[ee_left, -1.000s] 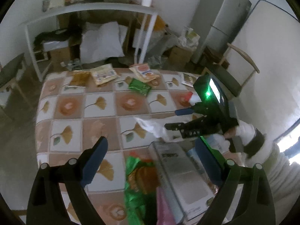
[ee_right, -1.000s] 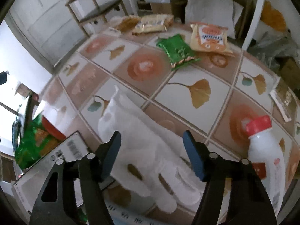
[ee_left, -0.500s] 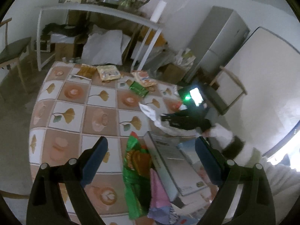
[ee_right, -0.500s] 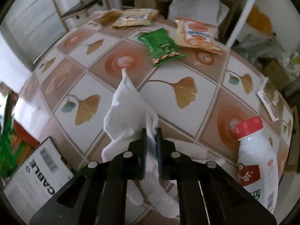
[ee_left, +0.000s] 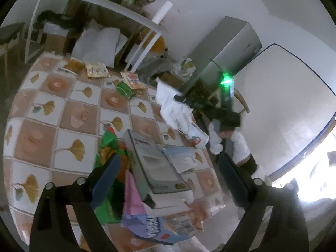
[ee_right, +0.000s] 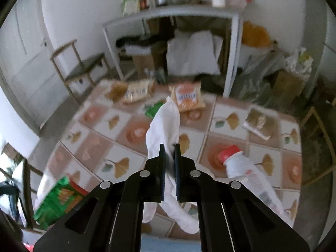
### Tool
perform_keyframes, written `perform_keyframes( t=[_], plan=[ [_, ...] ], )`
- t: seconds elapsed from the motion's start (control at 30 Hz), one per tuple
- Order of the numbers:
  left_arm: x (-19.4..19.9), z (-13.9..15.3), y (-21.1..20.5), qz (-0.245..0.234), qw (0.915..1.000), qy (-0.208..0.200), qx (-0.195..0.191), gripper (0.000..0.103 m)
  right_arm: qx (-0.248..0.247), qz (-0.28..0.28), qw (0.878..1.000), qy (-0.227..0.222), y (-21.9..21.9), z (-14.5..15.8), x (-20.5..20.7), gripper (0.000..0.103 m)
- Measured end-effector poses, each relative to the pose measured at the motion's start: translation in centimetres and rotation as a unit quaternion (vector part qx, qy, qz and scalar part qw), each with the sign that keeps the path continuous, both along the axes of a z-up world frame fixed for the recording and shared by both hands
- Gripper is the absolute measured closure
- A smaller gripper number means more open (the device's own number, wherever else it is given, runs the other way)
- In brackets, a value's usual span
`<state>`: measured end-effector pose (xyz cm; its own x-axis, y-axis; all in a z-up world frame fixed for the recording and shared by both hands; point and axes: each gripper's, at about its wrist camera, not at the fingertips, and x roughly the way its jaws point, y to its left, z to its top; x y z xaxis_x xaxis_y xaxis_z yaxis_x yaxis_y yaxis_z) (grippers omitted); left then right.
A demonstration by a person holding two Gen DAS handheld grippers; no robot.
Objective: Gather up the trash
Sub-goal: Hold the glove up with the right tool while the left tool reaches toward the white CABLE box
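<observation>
My right gripper (ee_right: pixel 169 147) is shut on a white plastic bag (ee_right: pixel 164 126) and holds it up above the tiled table (ee_right: pixel 220 109); the bag hangs below the jaws. In the left wrist view the same bag (ee_left: pixel 172 107) hangs from the right gripper (ee_left: pixel 178 98) over the table's far right side. My left gripper (ee_left: pixel 168 163) is open and empty above a pile of trash: a grey box (ee_left: pixel 153 163), a green wrapper (ee_left: pixel 107 147) and a pink and blue packet (ee_left: pixel 145 220). A white bottle with a red cap (ee_right: pixel 237 163) lies on the table.
Snack packets lie at the table's far end: an orange one (ee_right: pixel 188 98), a green one (ee_right: pixel 153 109) and a yellow one (ee_right: pixel 136 92). A small brown packet (ee_right: pixel 258 121) lies at the right. A white shelf (ee_right: pixel 168 16), a wooden chair (ee_right: pixel 79 65) and a grey fridge (ee_left: pixel 226 48) stand around the table.
My right gripper closed on the white bag and lifted it off the table. My left gripper rose and pulled back, staying open over the trash pile.
</observation>
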<state>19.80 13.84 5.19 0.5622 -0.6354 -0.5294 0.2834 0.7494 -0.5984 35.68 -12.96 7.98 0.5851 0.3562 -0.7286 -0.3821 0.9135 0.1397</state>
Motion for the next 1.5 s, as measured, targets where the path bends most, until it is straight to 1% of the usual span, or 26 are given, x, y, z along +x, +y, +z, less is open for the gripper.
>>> perform_keyframes(
  t=[0.03,0.13,0.17,0.23,0.27,0.33,0.37,0.4,0.43,0.47,0.5,0.53,0.6,0.73,0.83,0.97,1.03,1.13,1.3,1.43,1.5],
  plan=[
    [0.1,-0.1,-0.4,-0.006,1.0,0.001,0.001,0.011,0.01,-0.007,1.0,-0.011,-0.6,1.0,-0.9,0.097],
    [0.9,-0.4,-2.0,-0.022,0.9991,0.011,0.033,0.009,0.034,-0.02,0.998,-0.039,-2.2,3.4,-3.4,0.097],
    [1.6,-0.6,-2.8,-0.031,0.9981,0.024,0.048,0.009,0.043,-0.024,0.998,-0.047,-2.9,4.2,-4.5,0.097],
    [2.6,-1.1,-3.5,-0.039,0.996,0.045,0.067,0.009,0.055,-0.03,0.996,-0.058,-3.9,5.1,-6.3,0.097],
    [3.6,-1.5,-4.1,-0.056,0.9937,0.06,0.077,0.009,0.061,-0.033,0.996,-0.063,-4.6,5.6,-7.5,0.097],
    [5.3,-2.6,-5.5,-0.082,0.9862,0.095,0.108,0.008,0.068,-0.038,0.995,-0.068,-5.3,5.7,-9.3,0.097],
    [5.8,-3.1,-6.0,-0.091,0.9826,0.105,0.123,0.008,0.072,-0.04,0.994,-0.069,-5.7,5.8,-10.2,0.097],
    [6.5,-3.7,-6.9,-0.106,0.9769,0.116,0.145,0.008,0.074,-0.043,0.994,-0.07,-6.2,5.8,-11.0,0.097],
    [6.9,-4.2,-7.4,-0.112,0.9725,0.122,0.164,0.008,0.078,-0.048,0.993,-0.07,-6.8,5.7,-12.0,0.097],
    [7.4,-4.6,-8.0,-0.114,0.9664,0.13,0.191,0.008,0.082,-0.052,0.993,-0.069,-7.2,5.5,-12.8,0.097],
    [7.6,-4.8,-8.6,-0.119,0.9623,0.132,0.206,0.008,0.084,-0.058,0.993,-0.066,-7.7,5.1,-13.7,0.097],
    [7.9,-5.0,-9.4,-0.133,0.9572,0.132,0.221,0.008,0.086,-0.063,0.992,-0.065,-8.1,4.9,-14.2,0.097],
    [8.2,-5.3,-10.1,-0.146,0.9506,0.137,0.237,0.008,0.089,-0.073,0.992,-0.058,-8.8,4.3,-15.3,0.096],
    [9.1,-6.1,-11.2,-0.158,0.9422,0.154,0.253,0.007,0.095,-0.087,0.991,-0.038,-9.7,2.7,-16.8,0.096],
    [10.5,-7.3,-11.4,-0.147,0.9362,0.185,0.261,0.007,0.108,-0.093,0.99,-0.019,-10.2,1.6,-17.4,0.096],
    [11.9,-8.5,-11.2,-0.143,0.9321,0.224,0.246,0.007,0.118,-0.095,0.988,-0.009,-10.5,0.9,-18.1,0.096],
    [12.6,-9.0,-10.9,-0.131,0.9309,0.239,0.244,0.007,0.121,-0.095,0.988,-0.008,-10.8,0.7,-18.4,0.096],
    [13.0,-9.3,-11.1,-0.131,0.928,0.247,0.246,0.007,0.127,-0.096,0.987,-0.008,-11.1,0.6,-18.7,0.096],
    [13.2,-10.1,-12.0,-0.145,0.9189,0.249,0.27,0.007,0.137,-0.098,0.986,-0.006,-11.7,0.3,-18.8,0.096],
    [13.3,-10.8,-12.4,-0.146,0.9144,0.251,0.282,0.007,0.145,-0.098,0.985,0.001,-12.1,-0.2,-18.6,0.096],
    [13.4,-10.8,-12.4,-0.144,0.9135,0.253,0.284,0.007,0.149,-0.098,0.984,0.006,-12.2,-0.4,-18.5,0.096]
  ],
)
